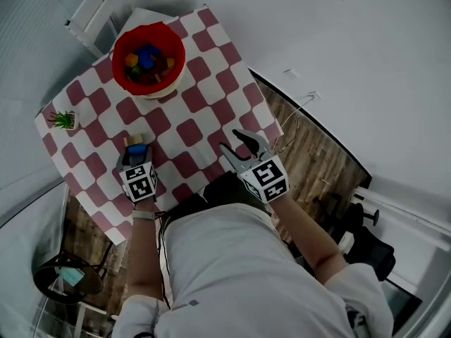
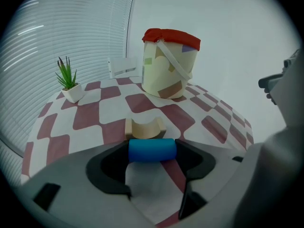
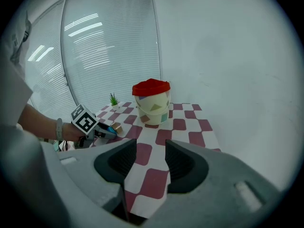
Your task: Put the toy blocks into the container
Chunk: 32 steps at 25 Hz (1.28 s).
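Left gripper (image 1: 137,152): jaws closed on a blue cylinder block (image 2: 152,150), gripped by its flat ends, low over the table (image 1: 201,129) near its near edge.
Right gripper (image 3: 149,161): jaws apart, nothing between them, held off the table's near right edge.
Done: several coloured blocks (image 1: 146,60) already lie in the bucket (image 2: 168,65) by the far edge.
Left: by the look of it, the blue cylinder and a wooden arch block (image 2: 145,128) lying just beyond it on the cloth.
Shapes: cylinder smooth and round; arch squared, with a curved notch facing up.
Materials: bucket cream with a red rim and a loop handle; tablecloth in red-and-white checks; small potted plant (image 2: 69,82) at the left corner.
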{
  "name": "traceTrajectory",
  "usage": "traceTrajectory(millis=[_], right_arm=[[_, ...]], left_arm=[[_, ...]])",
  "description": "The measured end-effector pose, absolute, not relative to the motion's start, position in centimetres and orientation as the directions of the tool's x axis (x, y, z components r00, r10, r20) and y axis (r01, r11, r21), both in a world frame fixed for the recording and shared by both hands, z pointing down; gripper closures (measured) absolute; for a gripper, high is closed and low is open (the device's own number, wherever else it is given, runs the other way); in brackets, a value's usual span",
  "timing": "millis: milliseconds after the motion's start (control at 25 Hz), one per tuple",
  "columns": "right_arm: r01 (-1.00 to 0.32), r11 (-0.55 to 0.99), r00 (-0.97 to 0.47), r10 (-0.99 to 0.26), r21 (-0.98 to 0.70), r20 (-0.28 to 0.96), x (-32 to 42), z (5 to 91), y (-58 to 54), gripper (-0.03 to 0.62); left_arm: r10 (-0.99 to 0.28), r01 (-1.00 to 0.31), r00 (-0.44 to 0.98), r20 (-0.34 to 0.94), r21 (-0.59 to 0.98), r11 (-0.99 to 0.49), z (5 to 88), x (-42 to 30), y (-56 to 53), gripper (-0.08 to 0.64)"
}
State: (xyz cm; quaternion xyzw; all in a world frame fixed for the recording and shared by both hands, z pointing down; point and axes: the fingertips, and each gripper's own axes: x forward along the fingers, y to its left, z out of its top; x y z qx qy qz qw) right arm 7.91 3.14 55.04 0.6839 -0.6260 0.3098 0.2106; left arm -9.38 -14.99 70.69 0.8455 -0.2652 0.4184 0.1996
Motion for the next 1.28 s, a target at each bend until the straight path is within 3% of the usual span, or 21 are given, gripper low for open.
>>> traceTrajectory(millis=[560, 1280], right_arm=[[-0.987, -0.081, -0.026, -0.771, -0.138, 0.636, 10.5, 53.3, 3.2, 0.419], [-0.978, 0.042, -0.156, -0.795, -0.204, 0.586, 15.6, 53.3, 1.3, 0.419]], left_arm=[[-0.335, -0.641, 0.515, 0.789, 0.095, -0.762, 66.8, -8.1, -13.8, 0.264], [-0.457, -0.647, 0.587, 0.668, 0.048, -0.761, 56.0, -1.2, -14.8, 0.264]])
